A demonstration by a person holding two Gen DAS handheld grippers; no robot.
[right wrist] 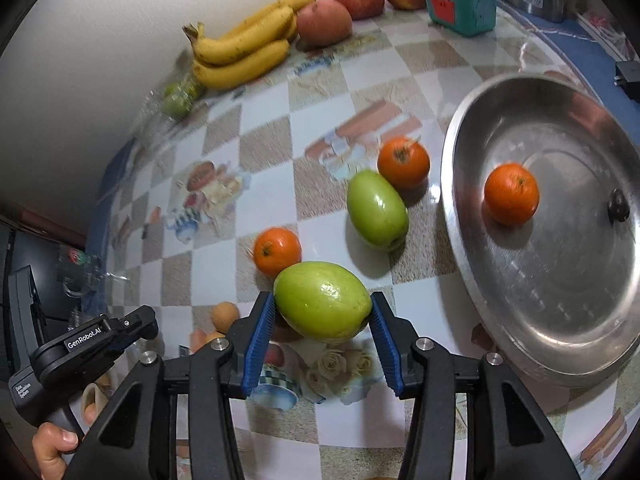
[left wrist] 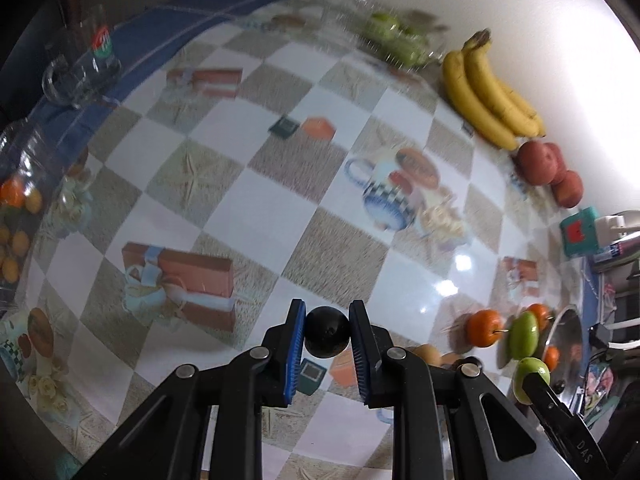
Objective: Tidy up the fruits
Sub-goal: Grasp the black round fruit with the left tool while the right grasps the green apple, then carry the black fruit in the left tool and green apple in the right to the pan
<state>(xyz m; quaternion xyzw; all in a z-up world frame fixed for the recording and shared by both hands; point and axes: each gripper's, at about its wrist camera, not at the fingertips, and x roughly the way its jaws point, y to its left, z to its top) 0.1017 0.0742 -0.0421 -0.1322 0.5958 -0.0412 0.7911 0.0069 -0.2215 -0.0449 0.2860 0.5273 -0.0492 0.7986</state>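
In the left wrist view my left gripper (left wrist: 327, 314) is shut on a small round black fruit (left wrist: 326, 334), held a little above the checkered tablecloth (left wrist: 256, 208). In the right wrist view my right gripper (right wrist: 321, 300) is shut on a green oval fruit (right wrist: 322, 306), its blue pads pressing both ends. Below it on the cloth lie a second green fruit (right wrist: 376, 209) and two oranges (right wrist: 277, 250) (right wrist: 403, 162). To the right, a round steel tray (right wrist: 568, 320) holds one orange (right wrist: 511, 193) and a small dark fruit (right wrist: 618, 206).
Bananas (right wrist: 244, 48) and red apples (right wrist: 324, 22) line the wall at the back, beside a clear bag of green fruit (right wrist: 180, 94) and a teal box (right wrist: 460, 4). A glass mug (left wrist: 80, 72) and a bag of small oranges (left wrist: 16, 200) sit at the table's left.
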